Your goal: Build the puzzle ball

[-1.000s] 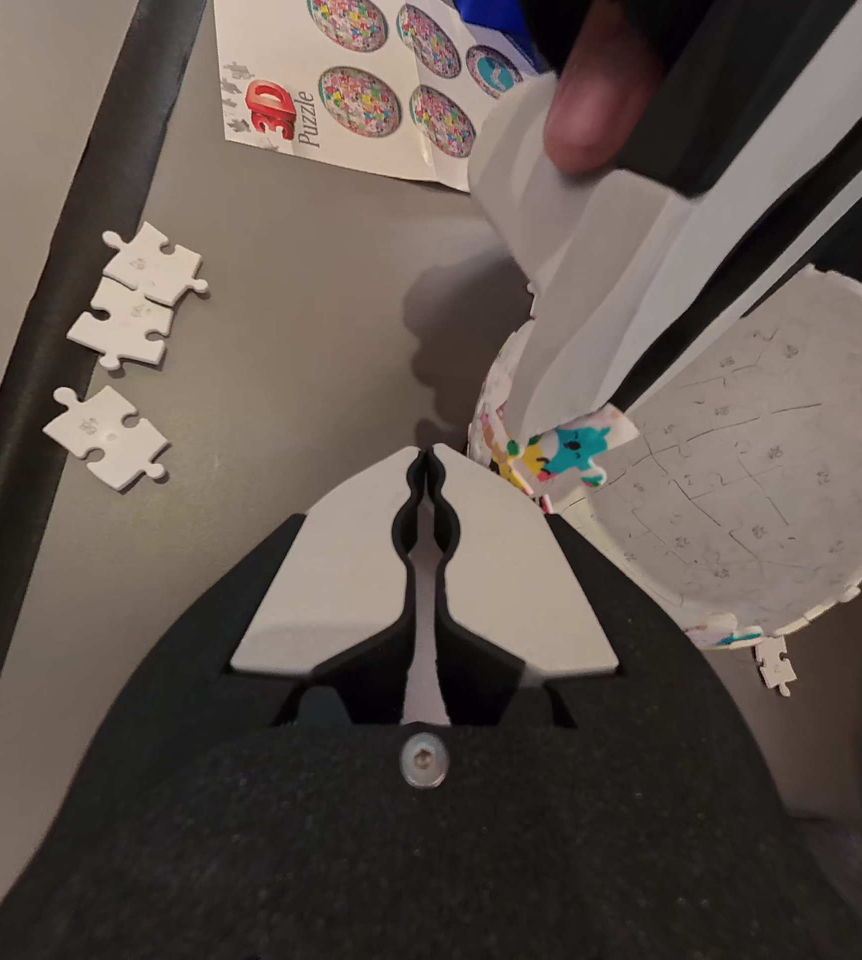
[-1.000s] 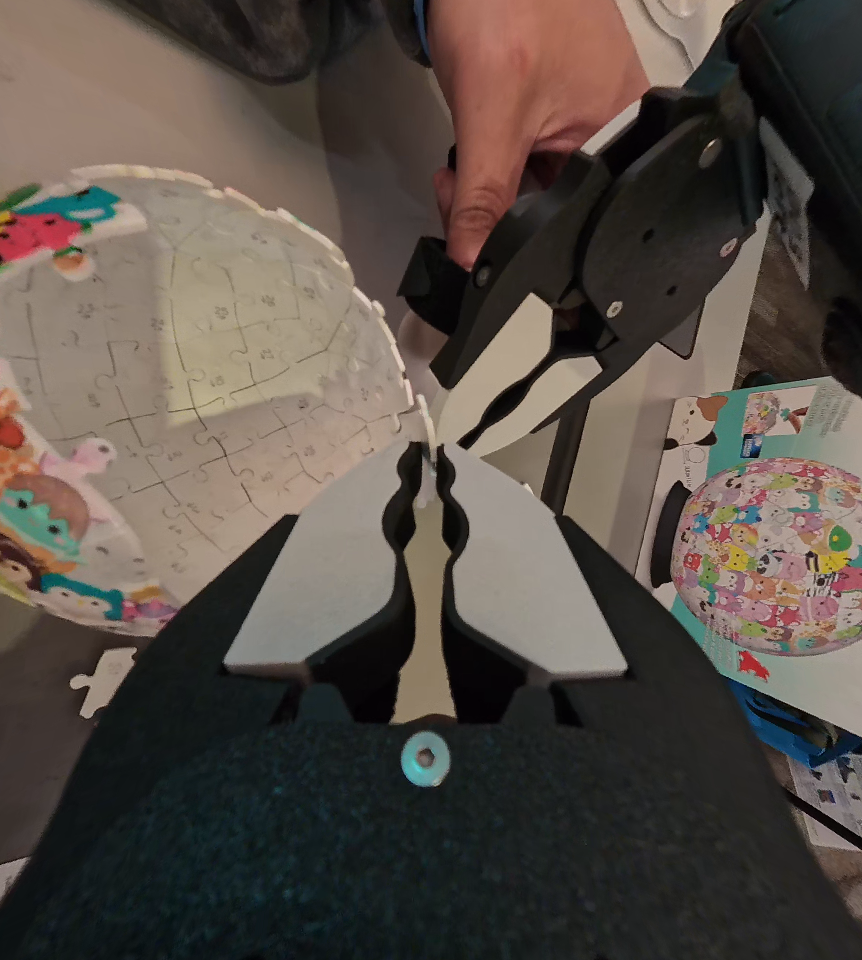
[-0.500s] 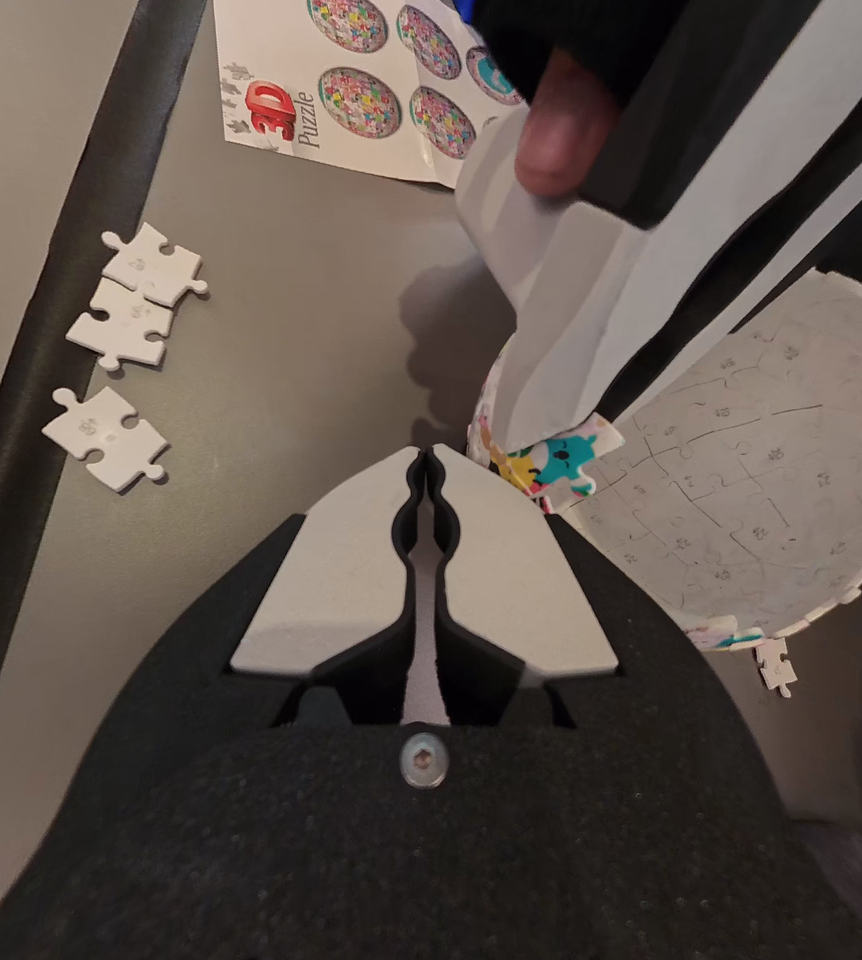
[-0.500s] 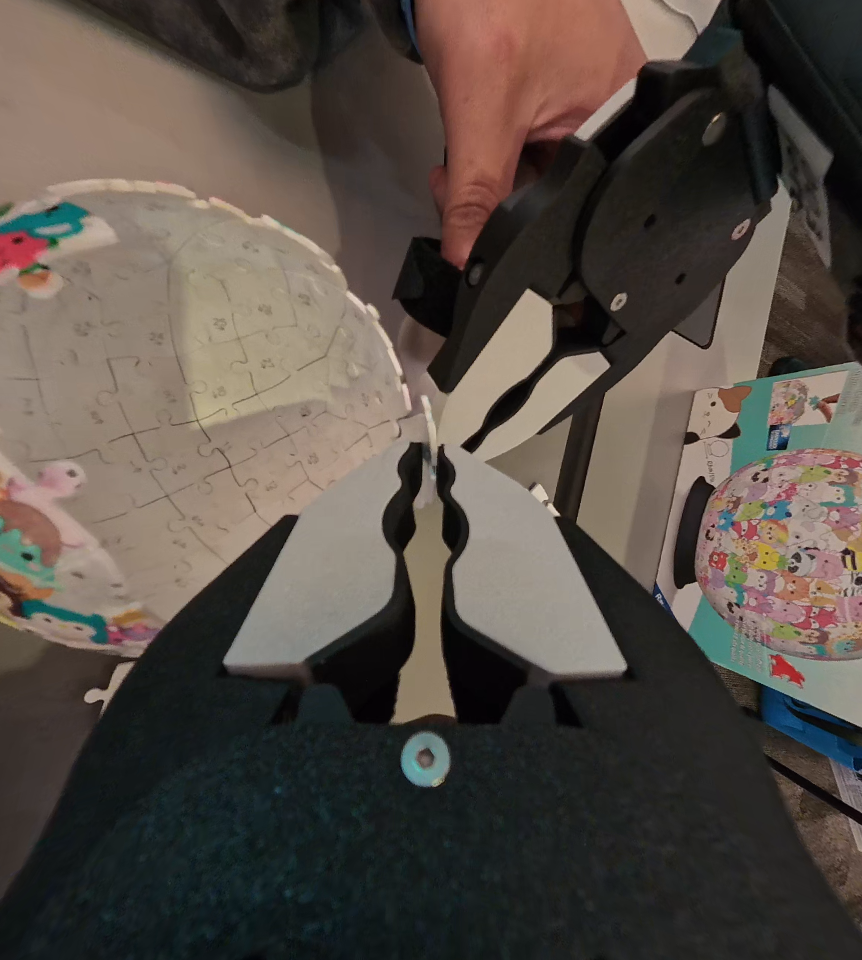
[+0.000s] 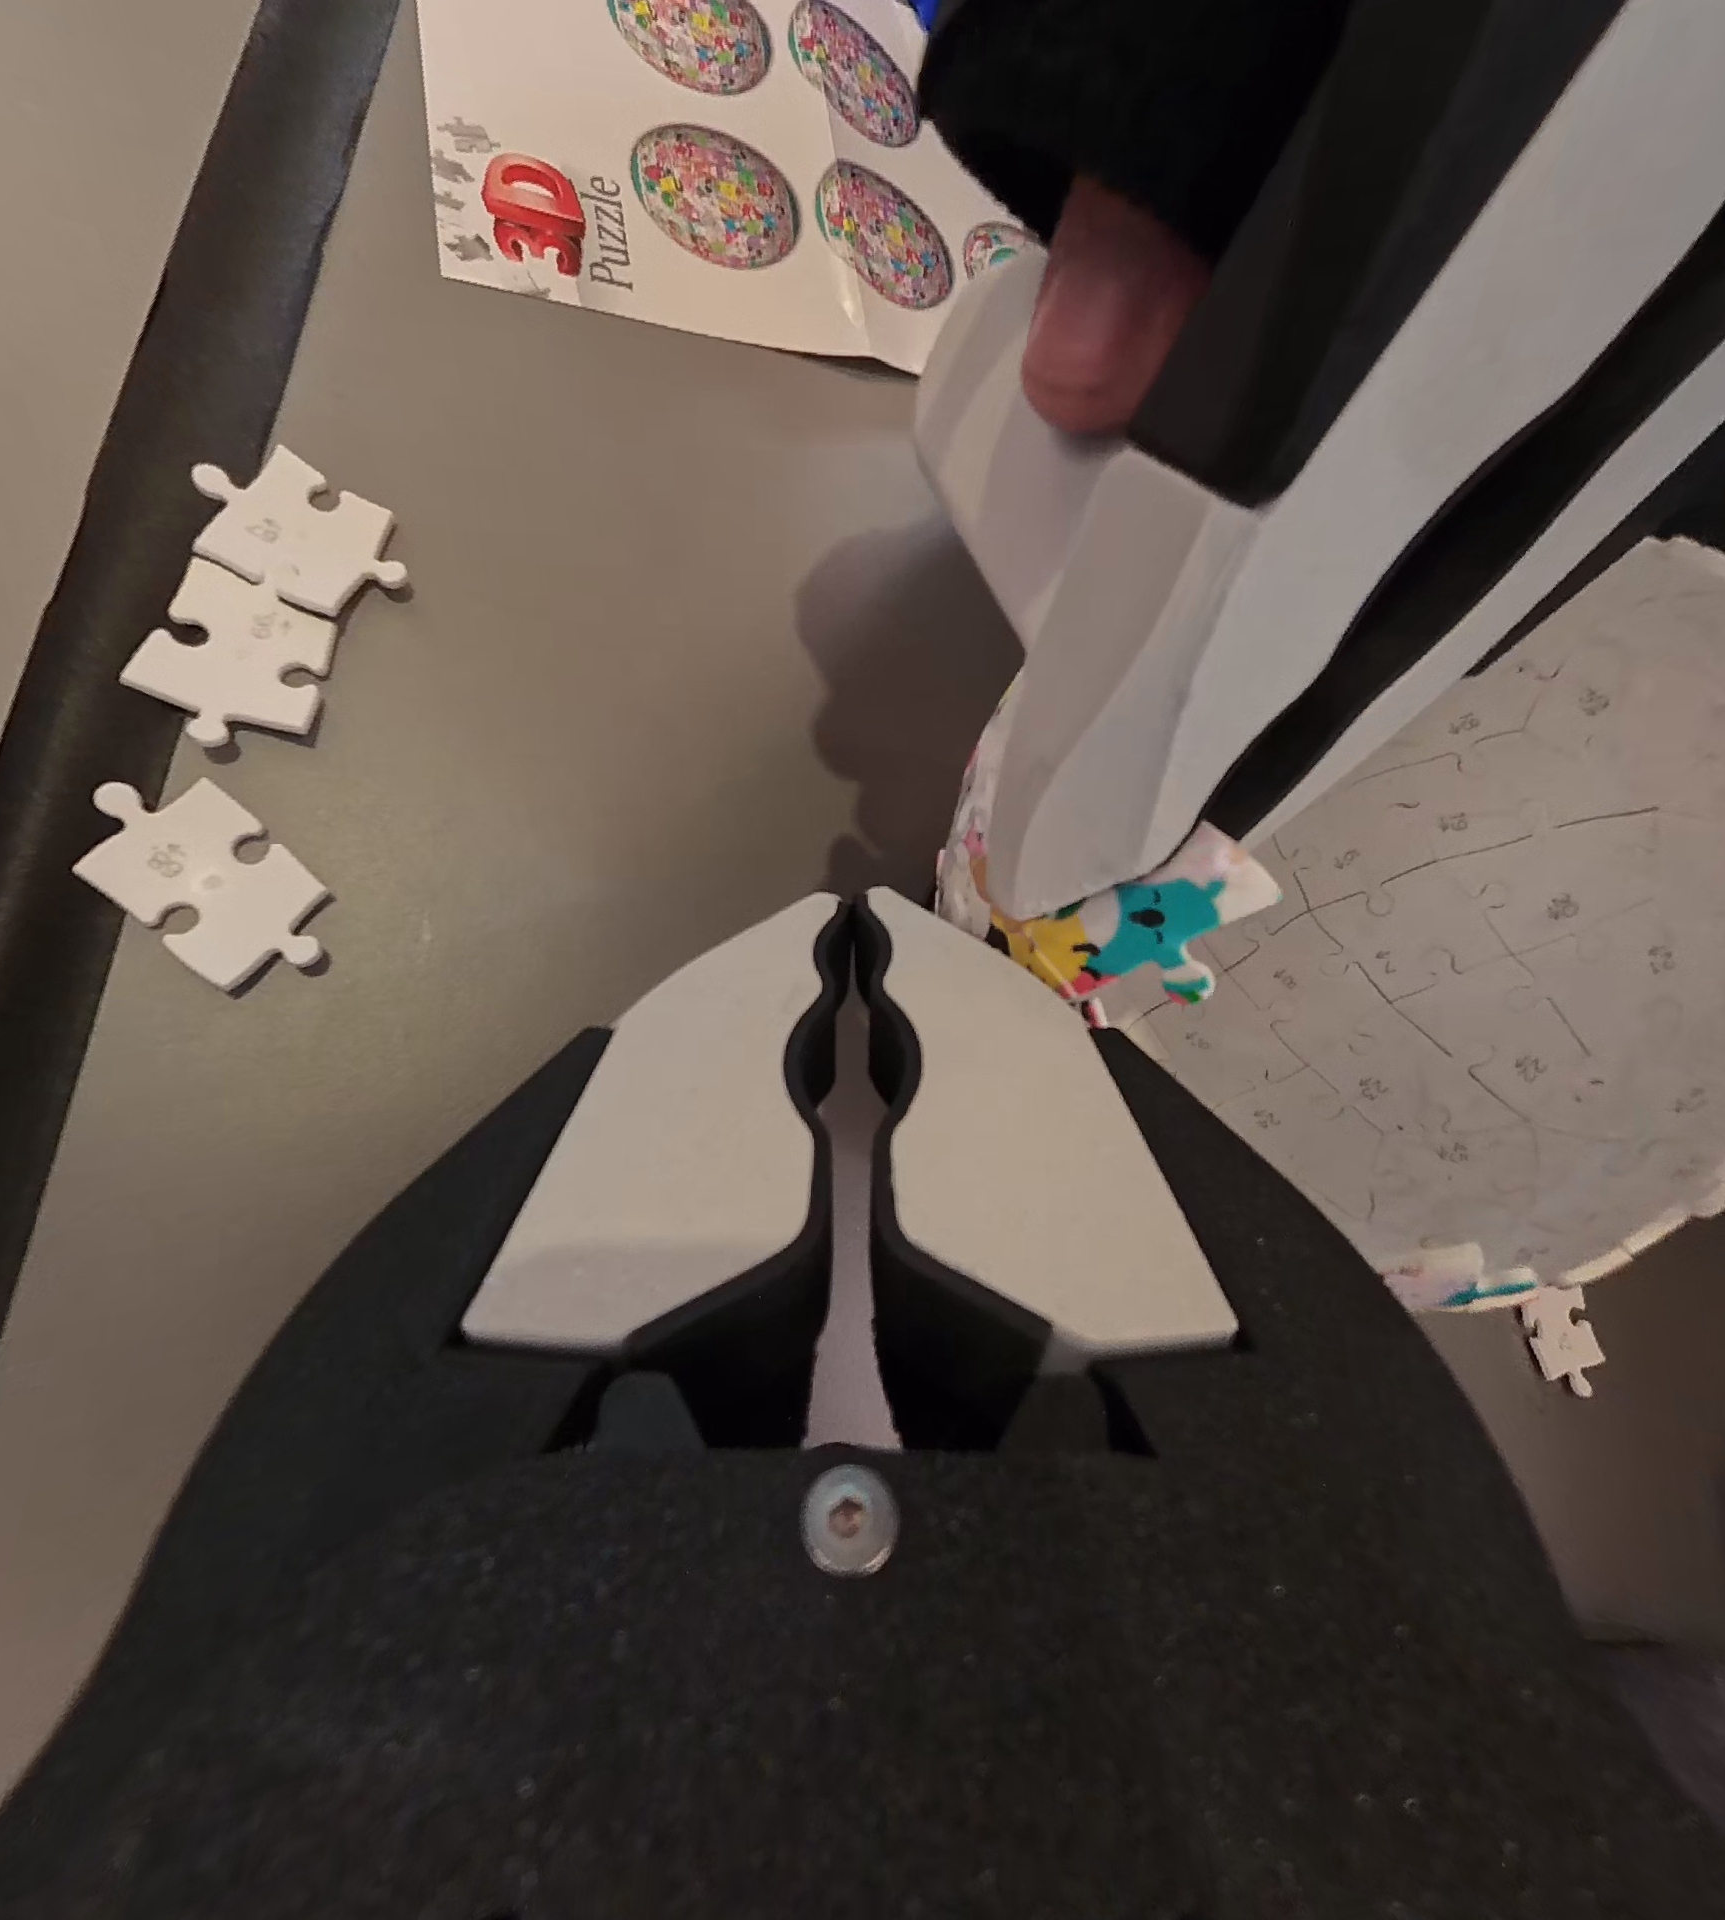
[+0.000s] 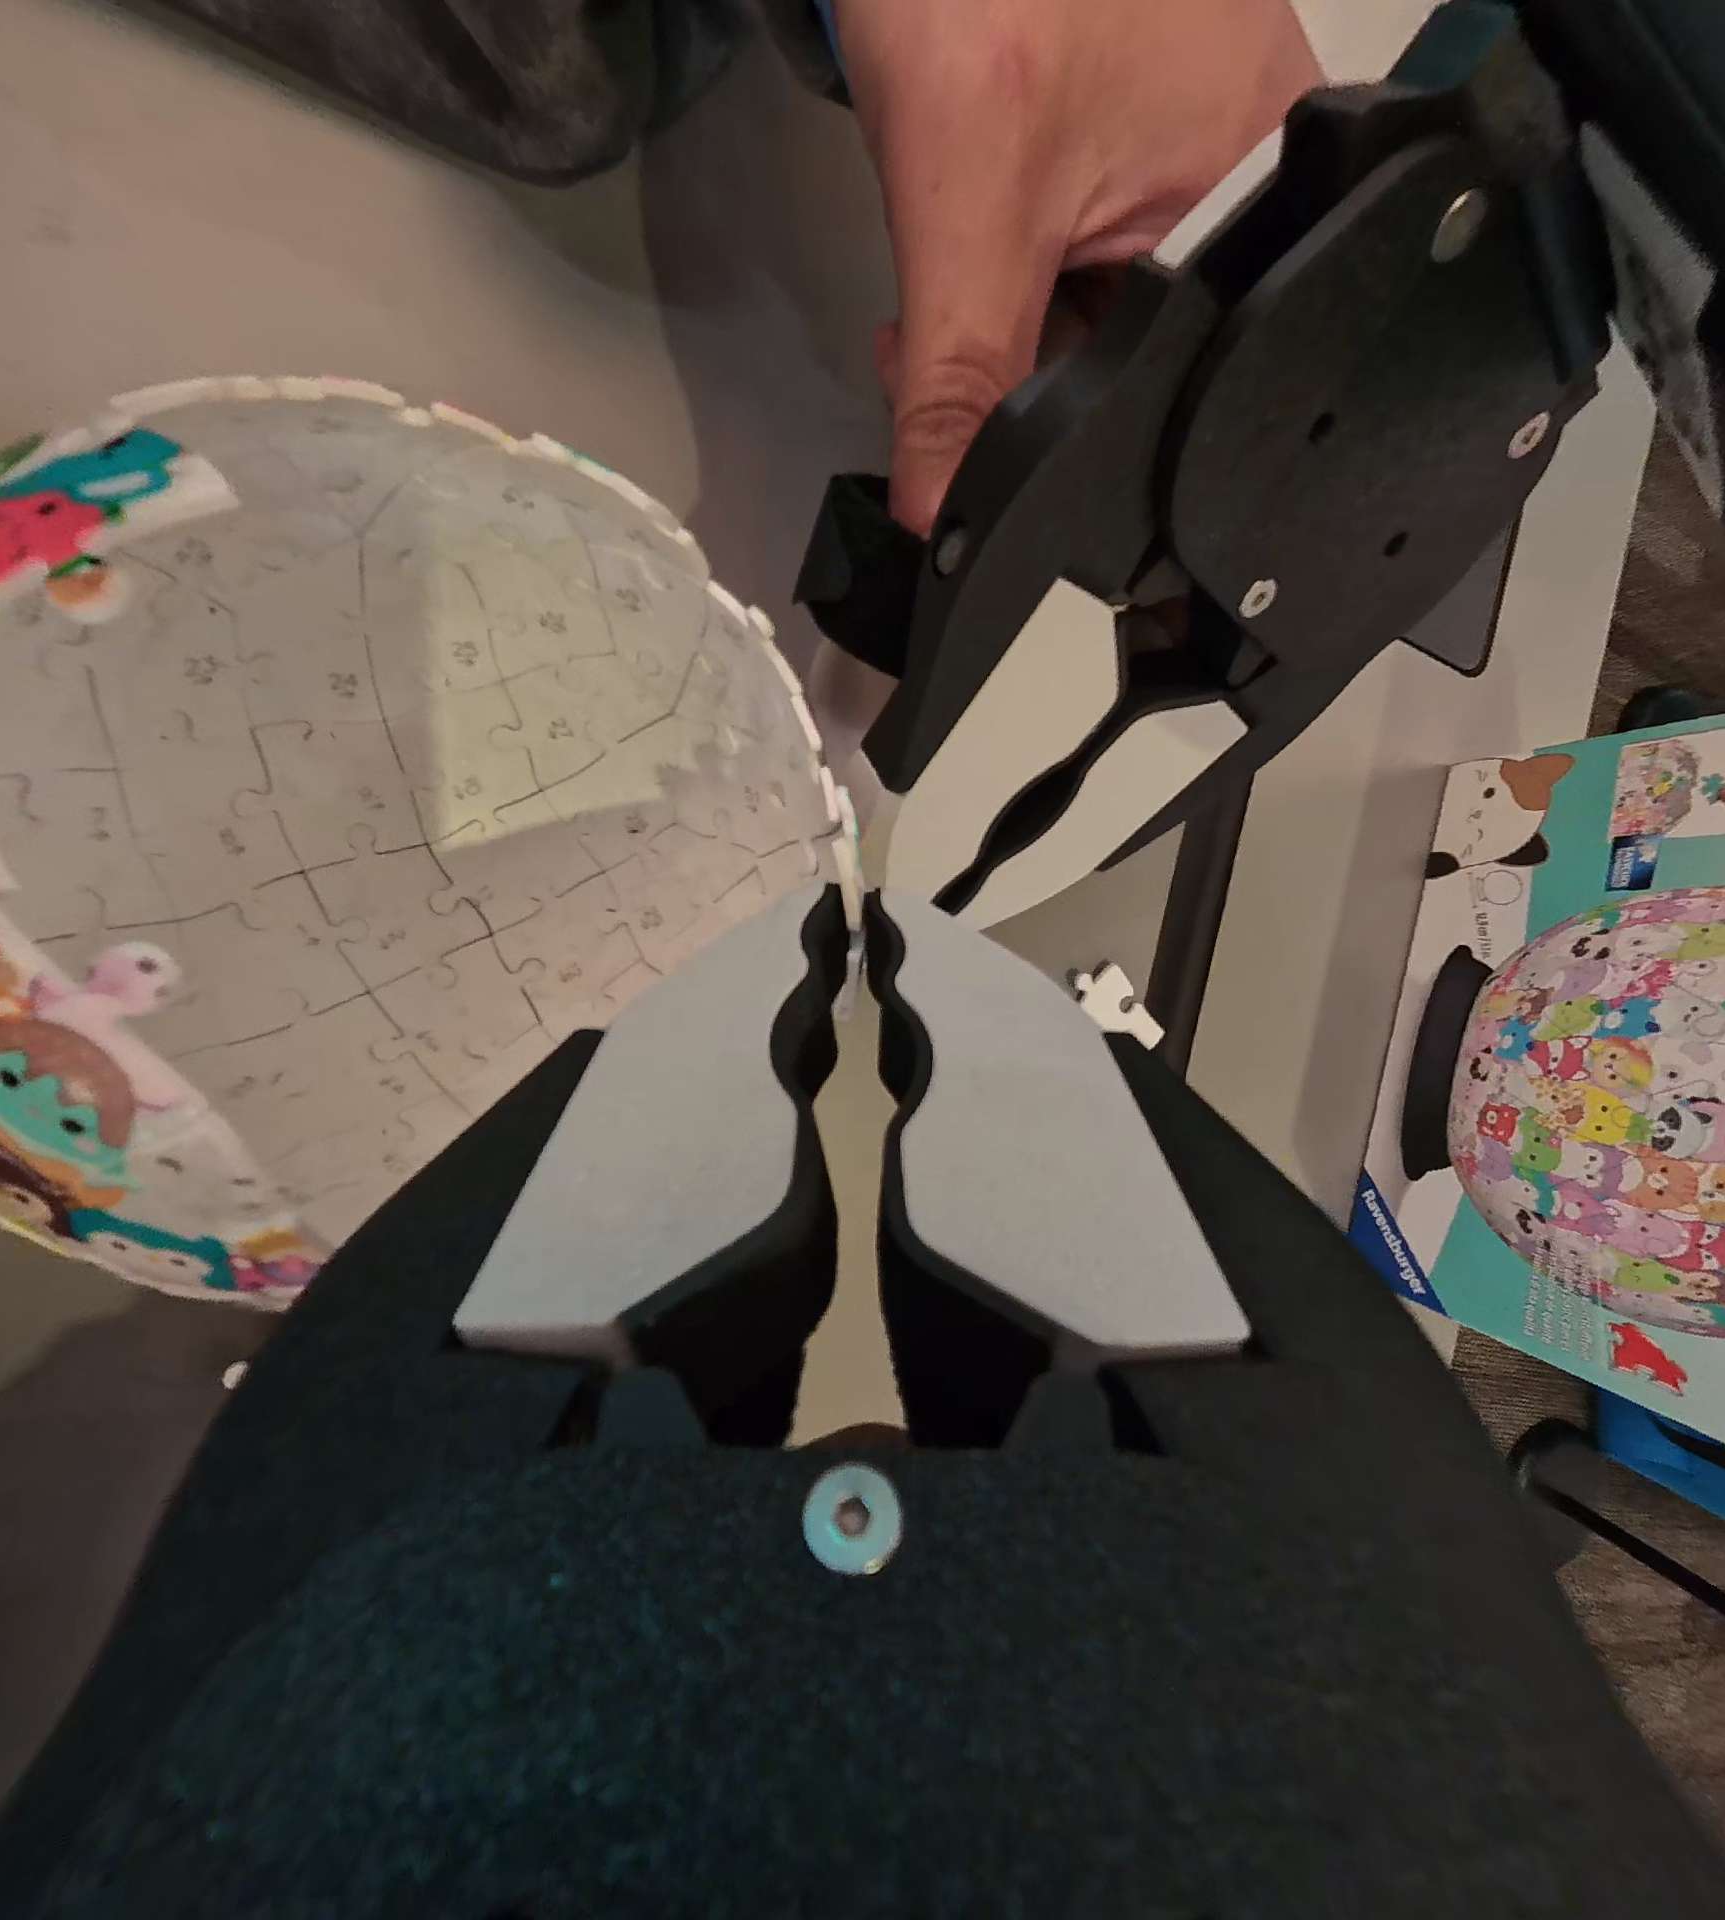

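right claw pinches the puzzle ball rim; left claw is clenched, empty. steady the shell and press the edge gently.

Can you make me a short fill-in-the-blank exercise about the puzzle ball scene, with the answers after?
1. The right hand-held gripper is shut on the ____ of the half-built puzzle ball.
2. The left hand-held gripper is shut and holds ____.
3. ____ loose puzzle pieces lie face down by the dark strip.
4. The ball's inside is plain ____.

Answers: rim; nothing; three; white
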A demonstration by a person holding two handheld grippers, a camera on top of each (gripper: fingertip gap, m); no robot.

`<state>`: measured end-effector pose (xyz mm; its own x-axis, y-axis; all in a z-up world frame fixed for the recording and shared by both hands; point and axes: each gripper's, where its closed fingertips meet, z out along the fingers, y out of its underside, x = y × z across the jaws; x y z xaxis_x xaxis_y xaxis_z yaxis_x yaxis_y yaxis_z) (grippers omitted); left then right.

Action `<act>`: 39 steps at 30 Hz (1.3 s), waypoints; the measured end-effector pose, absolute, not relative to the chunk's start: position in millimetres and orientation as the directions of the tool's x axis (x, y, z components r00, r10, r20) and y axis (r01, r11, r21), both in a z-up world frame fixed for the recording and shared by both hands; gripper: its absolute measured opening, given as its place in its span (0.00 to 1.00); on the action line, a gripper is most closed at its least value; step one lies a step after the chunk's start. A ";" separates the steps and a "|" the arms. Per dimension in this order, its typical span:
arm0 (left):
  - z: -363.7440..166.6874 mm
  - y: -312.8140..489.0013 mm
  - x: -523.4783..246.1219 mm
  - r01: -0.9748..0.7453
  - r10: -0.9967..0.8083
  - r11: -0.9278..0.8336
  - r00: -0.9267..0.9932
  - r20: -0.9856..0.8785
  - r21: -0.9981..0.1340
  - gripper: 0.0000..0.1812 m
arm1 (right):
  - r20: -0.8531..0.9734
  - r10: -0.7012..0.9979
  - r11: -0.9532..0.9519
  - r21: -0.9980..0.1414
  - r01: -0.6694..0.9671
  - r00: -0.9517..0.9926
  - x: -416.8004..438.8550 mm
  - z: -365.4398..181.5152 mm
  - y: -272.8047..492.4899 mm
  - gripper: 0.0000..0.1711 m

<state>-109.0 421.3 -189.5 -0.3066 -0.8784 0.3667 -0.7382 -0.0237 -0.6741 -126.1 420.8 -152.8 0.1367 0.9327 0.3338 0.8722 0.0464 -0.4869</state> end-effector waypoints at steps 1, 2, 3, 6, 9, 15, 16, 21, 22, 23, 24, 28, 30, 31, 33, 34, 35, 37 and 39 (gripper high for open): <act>-189.6 421.4 -108.8 -0.738 -0.880 -0.023 -0.306 0.365 -0.674 0.00 | 0.333 0.933 0.046 -0.488 0.872 0.137 -126.2 -152.8 420.8 0.01; -189.7 421.5 -108.8 -0.739 -0.880 -0.023 -0.305 0.364 -0.674 0.00 | 0.334 0.933 0.046 -0.488 0.871 0.137 -126.3 -152.9 421.1 0.01; -189.7 421.7 -108.8 -0.738 -0.880 -0.024 -0.304 0.365 -0.674 0.00 | 0.336 0.932 0.047 -0.489 0.871 0.139 -126.5 -152.9 421.4 0.01; -189.2 421.8 -108.9 -0.738 -0.879 -0.026 -0.304 0.367 -0.674 0.00 | 0.327 0.933 0.038 -0.497 0.867 0.147 -126.9 -152.8 421.7 0.02; -189.3 421.3 -109.0 -0.739 -0.879 -0.023 -0.306 0.366 -0.674 0.00 | 0.333 0.932 0.043 -0.500 0.865 0.145 -126.5 -152.7 422.0 0.03; -190.5 420.2 -108.8 -0.741 -0.877 -0.022 -0.308 0.368 -0.671 0.00 | 0.323 0.936 0.036 -0.484 0.874 0.140 -123.1 -156.1 420.9 0.05; -190.6 420.3 -108.9 -0.741 -0.877 -0.022 -0.308 0.368 -0.671 0.00 | 0.319 0.937 0.036 -0.486 0.873 0.139 -123.5 -156.4 420.5 0.06; -189.8 420.8 -108.9 -0.739 -0.878 -0.022 -0.308 0.367 -0.673 0.00 | 0.315 0.940 0.044 -0.490 0.871 0.130 -123.7 -155.9 418.5 0.07; -189.8 421.0 -109.2 -0.739 -0.878 -0.022 -0.308 0.367 -0.673 0.00 | 0.317 0.939 0.043 -0.490 0.871 0.132 -123.2 -155.3 418.8 0.07; -190.1 421.7 -109.2 -0.739 -0.880 -0.021 -0.306 0.364 -0.673 0.00 | 0.319 0.938 0.042 -0.488 0.872 0.134 -122.0 -154.8 418.9 0.07; -190.4 423.0 -109.3 -0.739 -0.883 -0.020 -0.303 0.358 -0.674 0.00 | 0.319 0.938 0.040 -0.489 0.871 0.136 -120.8 -154.1 418.9 0.07; -191.4 432.3 -109.1 -0.725 -0.899 -0.027 -0.284 0.335 -0.688 0.00 | 0.311 0.940 0.037 -0.507 0.861 0.142 -118.8 -150.8 417.7 0.08; -190.2 437.6 -107.8 -0.704 -0.903 -0.047 -0.273 0.332 -0.709 0.00 | 0.312 0.938 0.034 -0.513 0.858 0.149 -117.8 -150.0 418.7 0.09; -189.1 440.0 -106.8 -0.689 -0.905 -0.057 -0.269 0.328 -0.722 0.00 | 0.309 0.939 0.035 -0.517 0.855 0.148 -118.3 -150.3 418.7 0.09; -187.3 446.5 -103.9 -0.647 -0.919 -0.067 -0.257 0.299 -0.760 0.00 | 0.314 0.937 0.036 -0.521 0.853 0.152 -119.5 -151.5 420.9 0.09; -186.9 450.4 -102.6 -0.622 -0.927 -0.068 -0.250 0.280 -0.780 0.00 | 0.310 0.938 0.034 -0.521 0.853 0.153 -120.1 -153.0 421.3 0.09; -186.9 454.0 -101.7 -0.598 -0.933 -0.072 -0.242 0.266 -0.798 0.00 | 0.307 0.940 0.034 -0.525 0.851 0.152 -121.2 -154.0 421.4 0.09; -187.4 458.7 -101.8 -0.560 -0.937 -0.092 -0.232 0.262 -0.823 0.00 | 0.306 0.941 0.039 -0.529 0.848 0.147 -122.4 -154.9 421.2 0.07; -186.9 455.4 -104.6 -0.558 -0.925 -0.103 -0.250 0.285 -0.823 0.00 | 0.305 0.941 0.045 -0.539 0.841 0.146 -123.4 -153.5 420.9 0.05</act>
<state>-104.6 455.4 -186.9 -0.2504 -0.9251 0.2854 -0.5581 -0.1030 -0.8233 -123.4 420.9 -153.5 0.1456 0.9410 0.3054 0.8408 0.0450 -0.5394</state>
